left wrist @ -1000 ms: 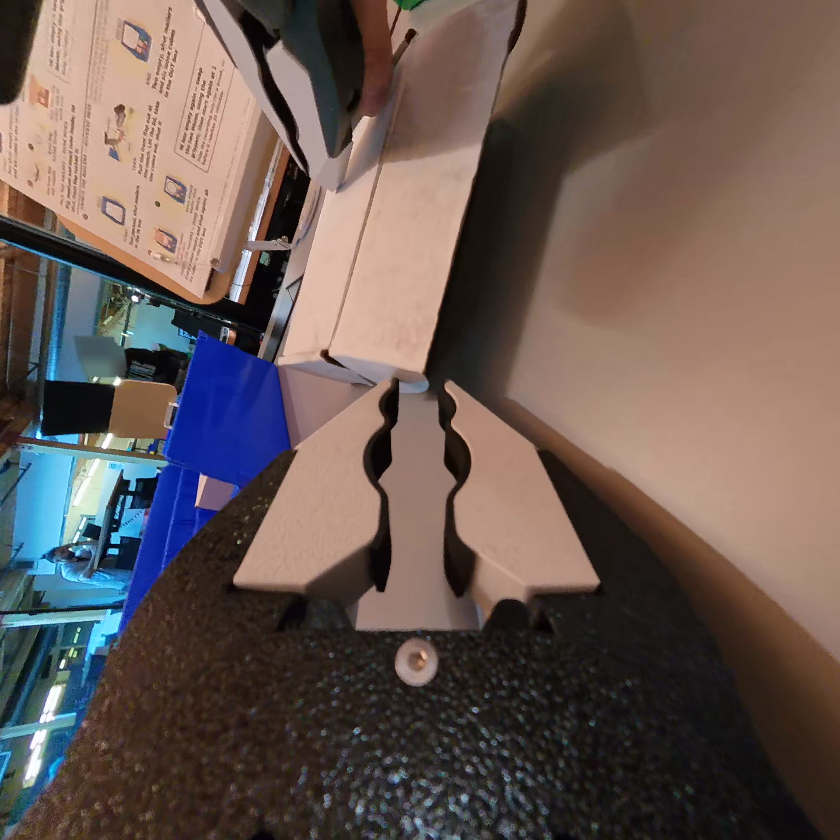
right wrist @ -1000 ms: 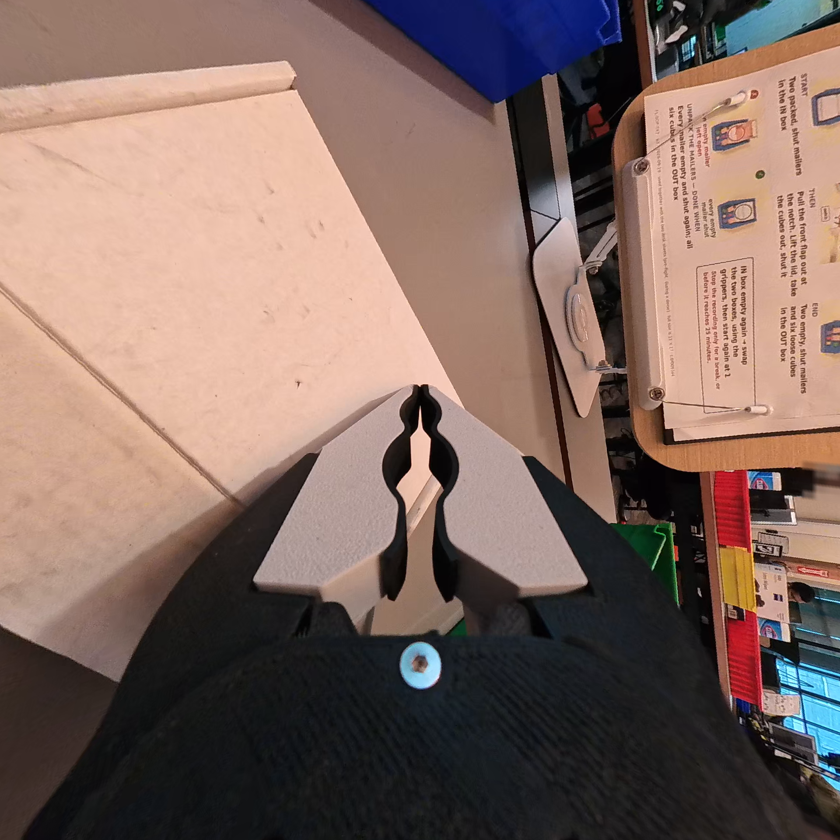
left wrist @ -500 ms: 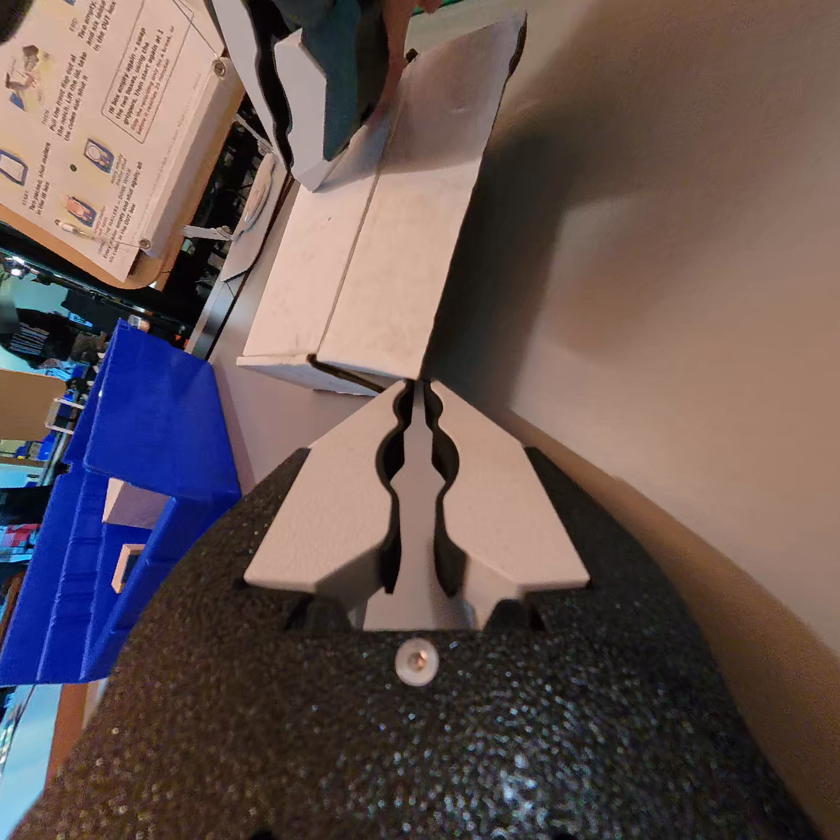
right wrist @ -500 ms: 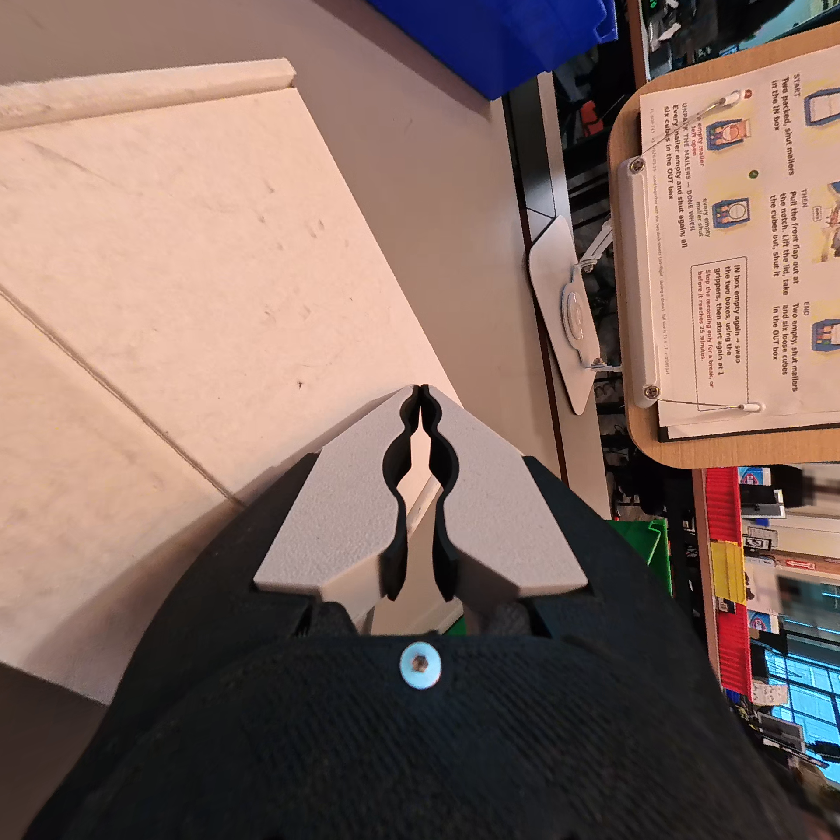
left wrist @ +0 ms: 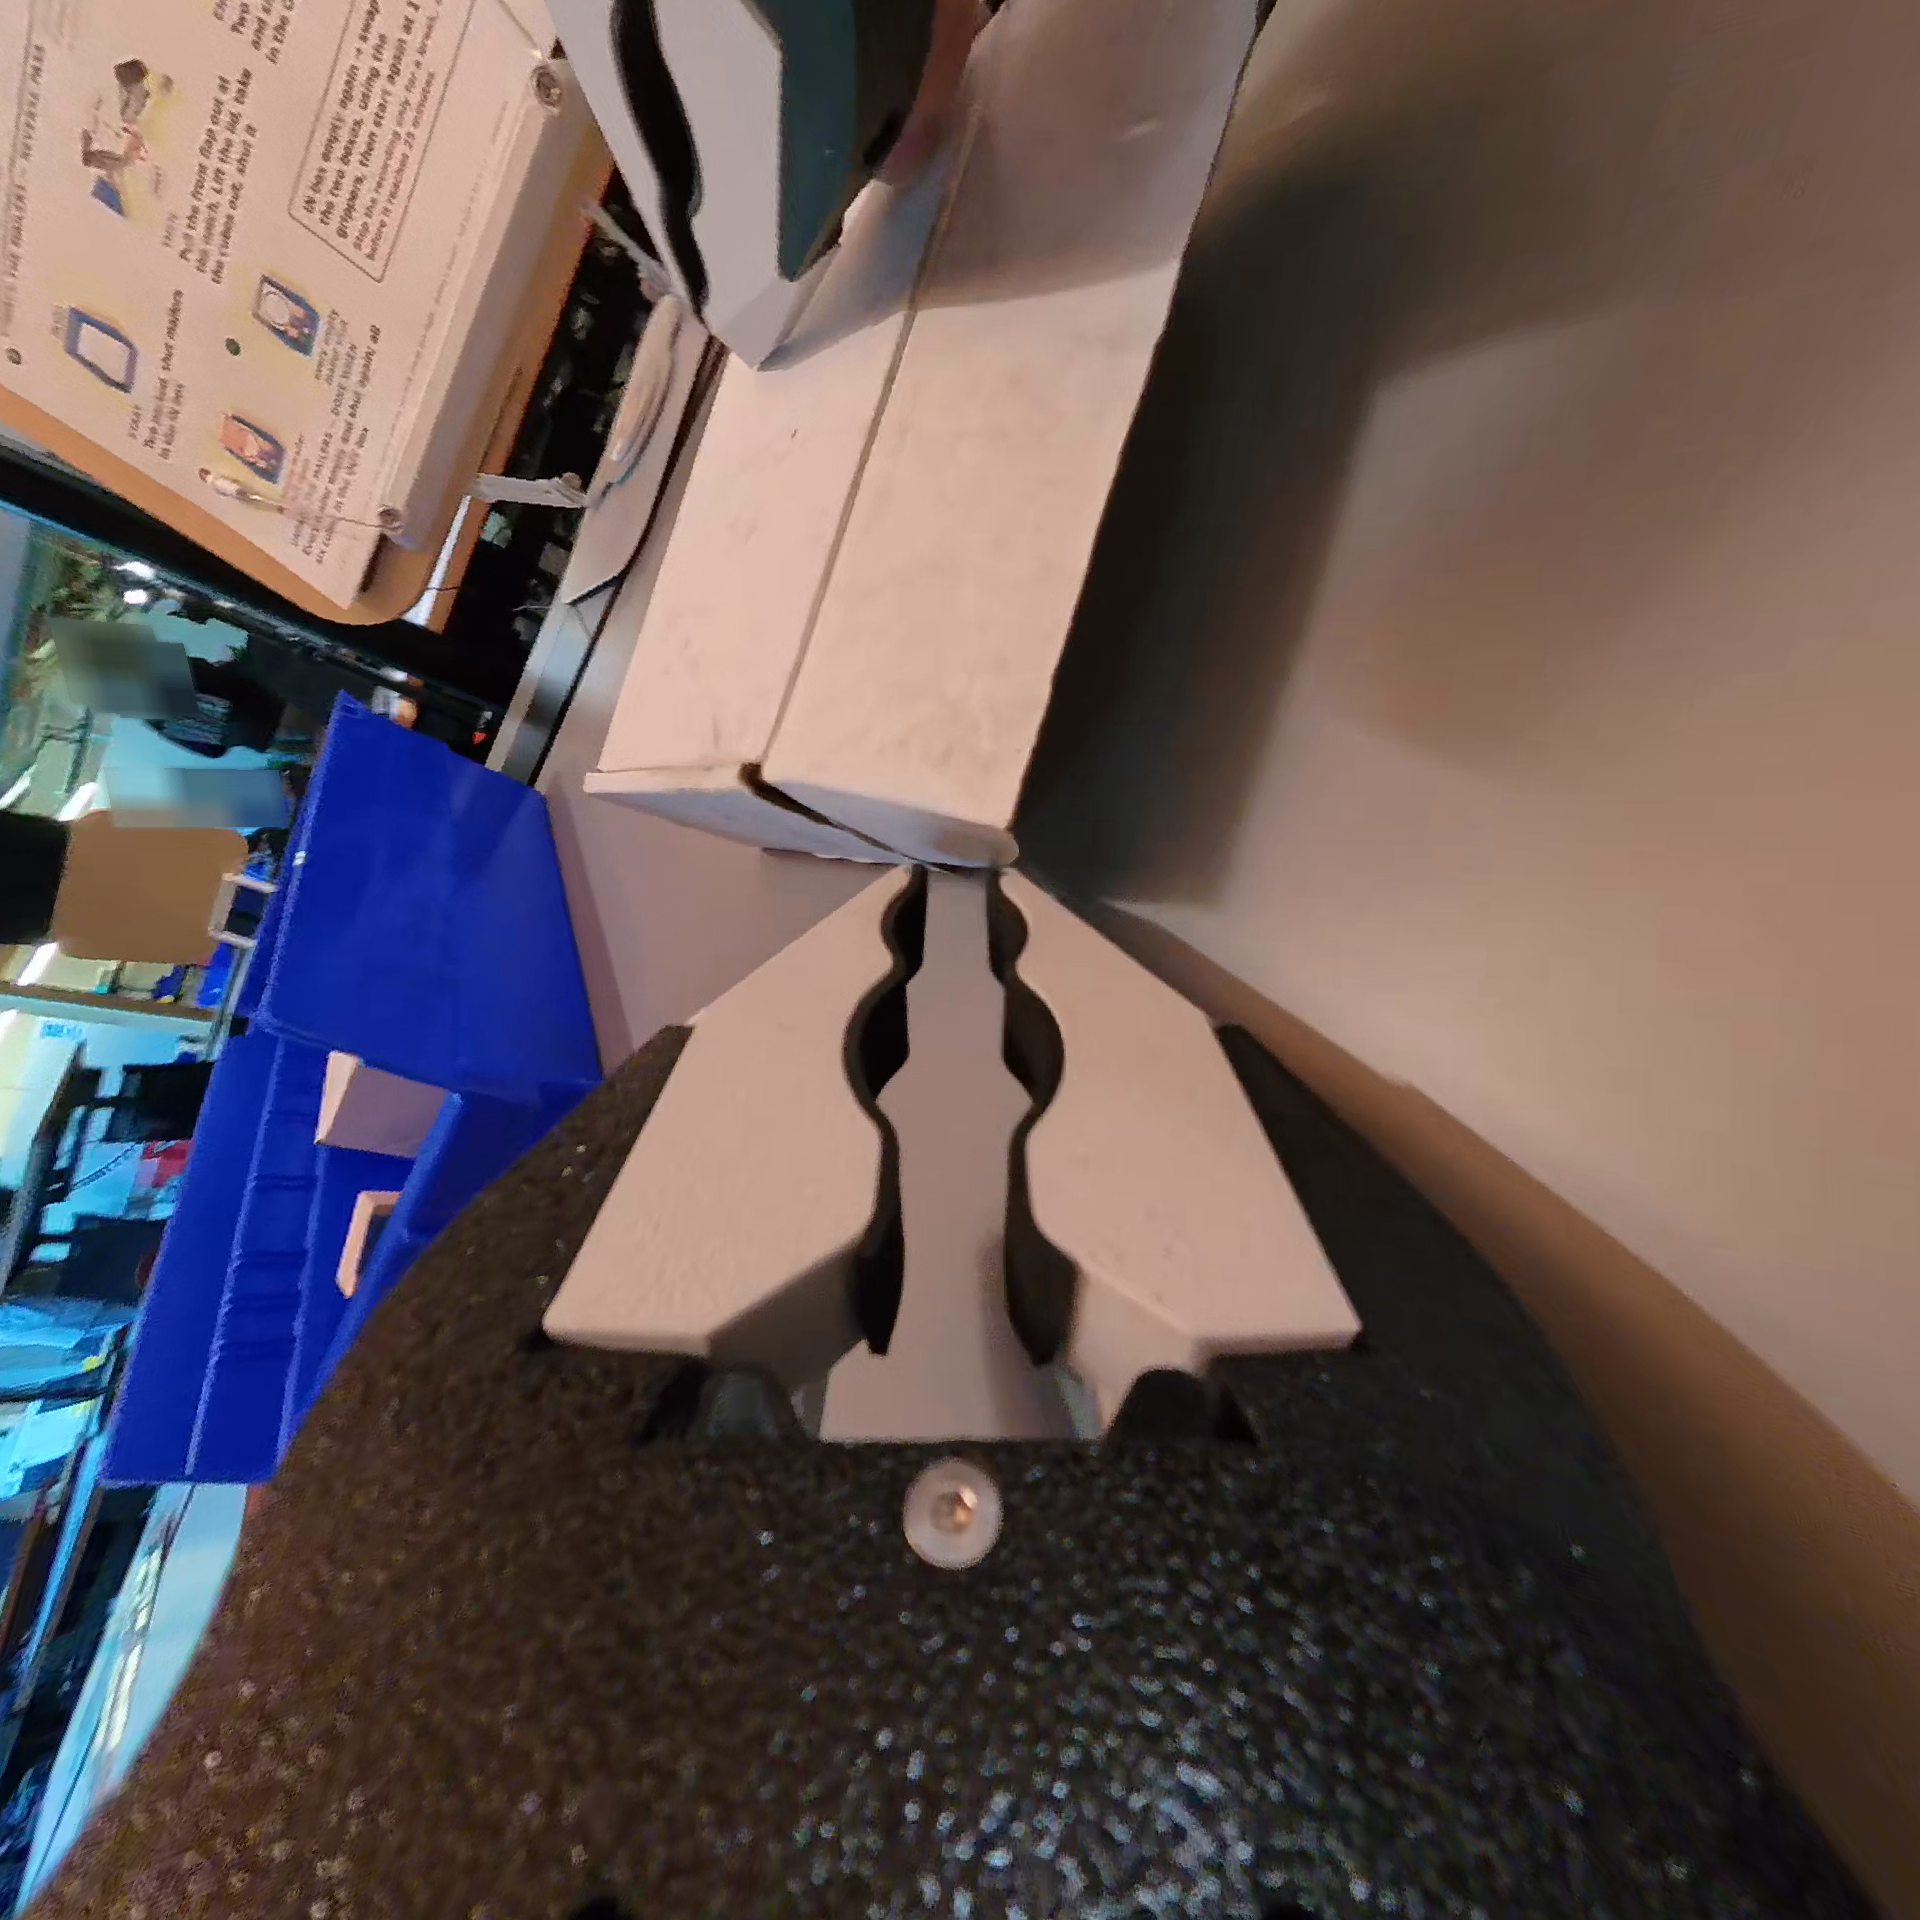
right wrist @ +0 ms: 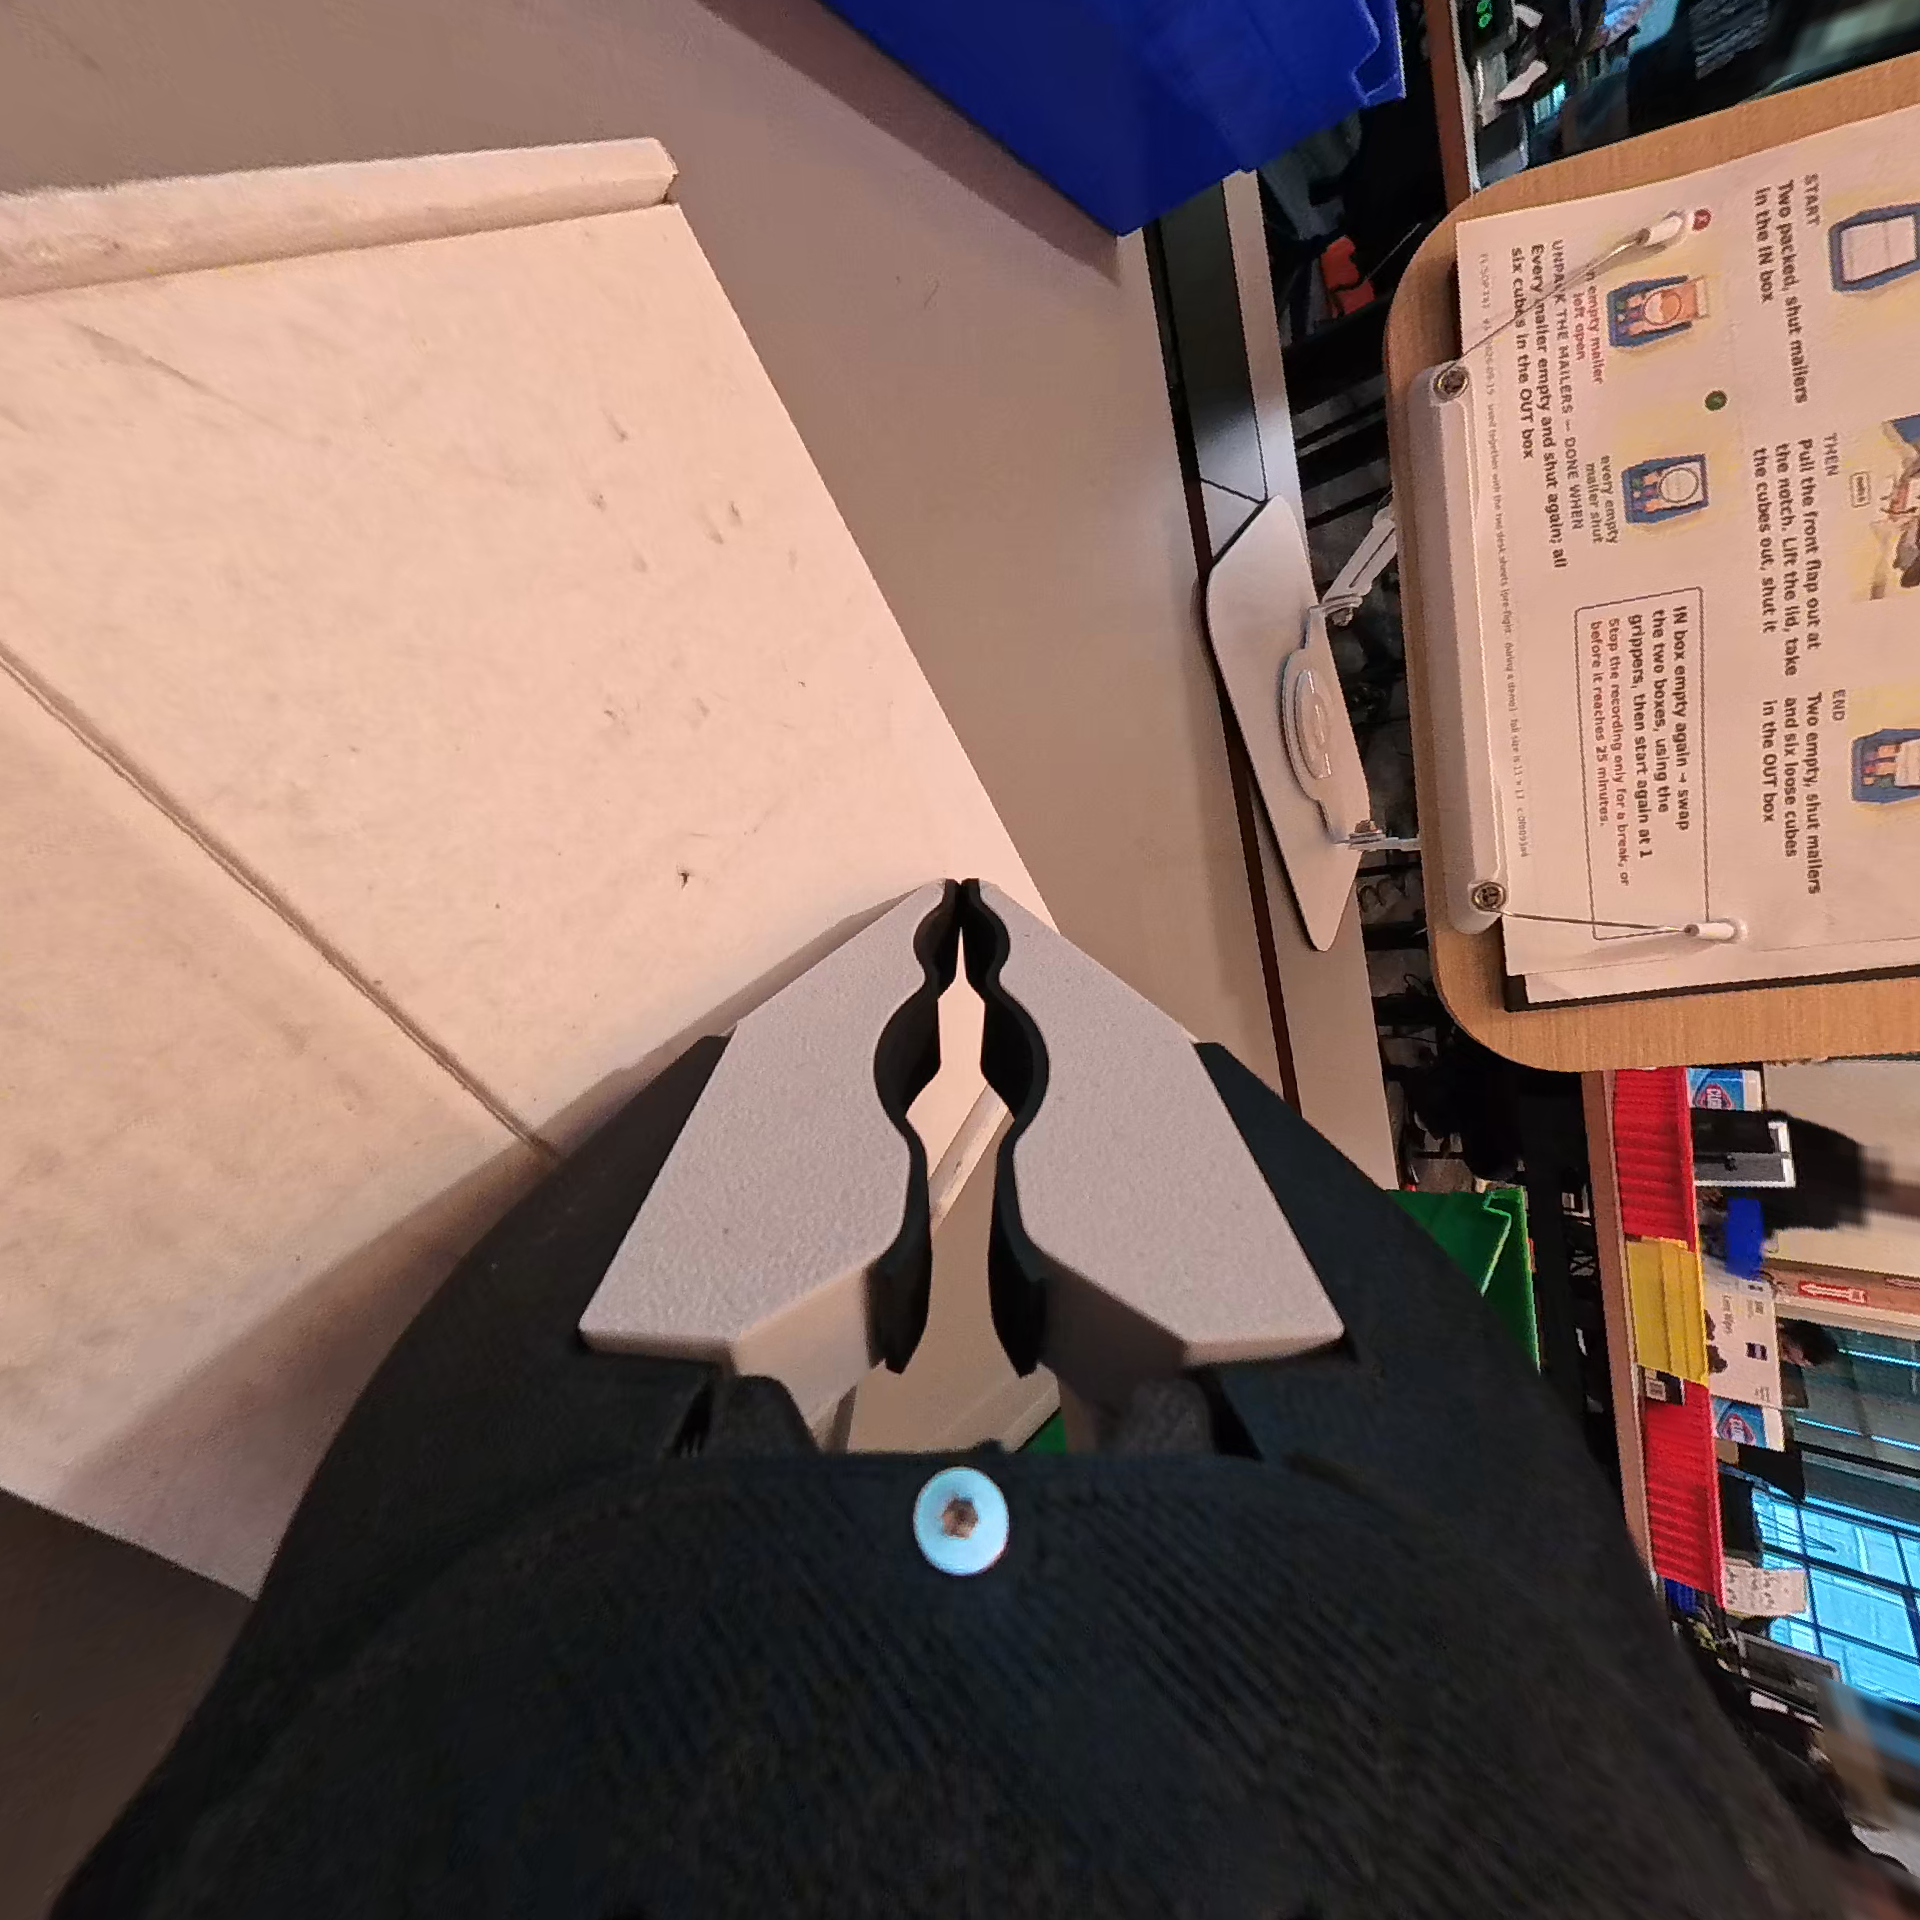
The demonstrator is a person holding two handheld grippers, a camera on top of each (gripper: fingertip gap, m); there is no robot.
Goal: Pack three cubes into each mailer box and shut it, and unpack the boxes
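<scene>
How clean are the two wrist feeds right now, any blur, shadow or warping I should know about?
Left wrist view: slight motion blur, the mailer box casts a dark shadow on the table, whose edge bows from wide-angle warp. Right wrist view: sharp on the right tool and box top; warm light, background smeared at the right edge.

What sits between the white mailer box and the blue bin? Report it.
Nothing sits there. In the left wrist view only a bare strip of table separates the mailer box from the blue bin.

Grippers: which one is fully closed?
The right gripper: its tips touch, at the mailer box. The left gripper shows a clear gap between its tips.
</scene>
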